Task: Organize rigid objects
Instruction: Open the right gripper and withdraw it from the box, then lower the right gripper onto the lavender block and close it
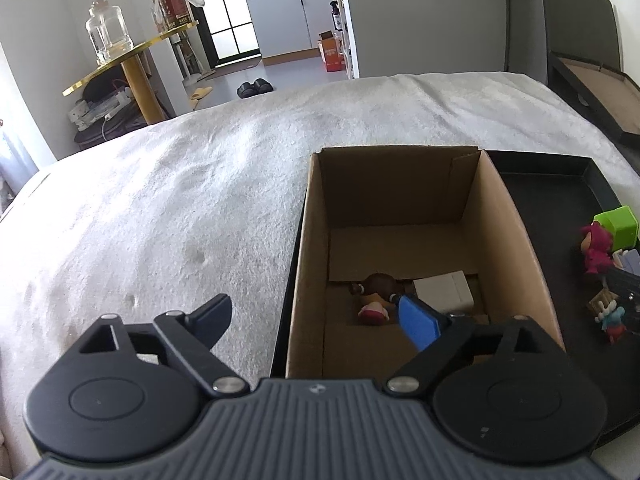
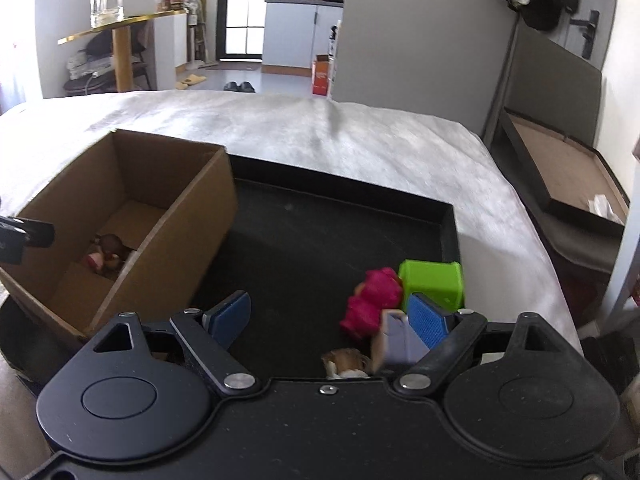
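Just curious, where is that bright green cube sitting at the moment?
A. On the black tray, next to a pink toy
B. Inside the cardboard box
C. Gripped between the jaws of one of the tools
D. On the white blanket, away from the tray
A: the green cube rests on the black tray right beside the pink toy, outside the cardboard box, and neither tool's jaws hold it.

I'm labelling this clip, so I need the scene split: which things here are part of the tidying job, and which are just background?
Part of the job:
- cardboard box
- black tray
- brown figurine and white block in the box
- pink figurine, green cube on the tray

Just lying about:
- glass jar
- gold shelf
- slippers
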Demonstrator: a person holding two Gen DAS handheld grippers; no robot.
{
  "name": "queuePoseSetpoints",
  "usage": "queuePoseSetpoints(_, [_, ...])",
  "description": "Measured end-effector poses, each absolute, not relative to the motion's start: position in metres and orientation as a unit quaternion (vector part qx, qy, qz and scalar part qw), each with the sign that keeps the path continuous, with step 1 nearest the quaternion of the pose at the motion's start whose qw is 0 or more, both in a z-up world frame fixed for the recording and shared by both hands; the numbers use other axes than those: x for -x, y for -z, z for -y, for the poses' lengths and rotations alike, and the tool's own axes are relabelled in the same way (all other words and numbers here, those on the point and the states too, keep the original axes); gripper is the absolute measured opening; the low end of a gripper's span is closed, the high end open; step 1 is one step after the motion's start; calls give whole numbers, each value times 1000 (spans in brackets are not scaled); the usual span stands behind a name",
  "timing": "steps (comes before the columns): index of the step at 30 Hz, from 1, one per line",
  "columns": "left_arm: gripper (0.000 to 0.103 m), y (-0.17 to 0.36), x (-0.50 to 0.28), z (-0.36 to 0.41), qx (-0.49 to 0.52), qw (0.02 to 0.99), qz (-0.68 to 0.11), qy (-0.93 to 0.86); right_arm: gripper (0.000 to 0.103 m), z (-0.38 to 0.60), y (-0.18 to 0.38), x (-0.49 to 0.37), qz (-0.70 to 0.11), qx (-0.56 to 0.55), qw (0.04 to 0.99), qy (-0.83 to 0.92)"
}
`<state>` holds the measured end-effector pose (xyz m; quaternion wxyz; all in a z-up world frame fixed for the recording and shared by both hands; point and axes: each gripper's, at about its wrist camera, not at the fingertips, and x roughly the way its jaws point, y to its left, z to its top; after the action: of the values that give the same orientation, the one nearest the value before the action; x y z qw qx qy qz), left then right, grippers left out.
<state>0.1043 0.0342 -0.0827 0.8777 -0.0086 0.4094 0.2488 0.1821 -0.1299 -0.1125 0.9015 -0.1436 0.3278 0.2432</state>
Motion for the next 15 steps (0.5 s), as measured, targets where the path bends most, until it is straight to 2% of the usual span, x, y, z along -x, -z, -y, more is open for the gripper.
queuePoseSetpoints(15, [93, 86, -116, -20, -19, 871, -418, -258, 85, 170, 137, -207, -372, 118, 900, -192])
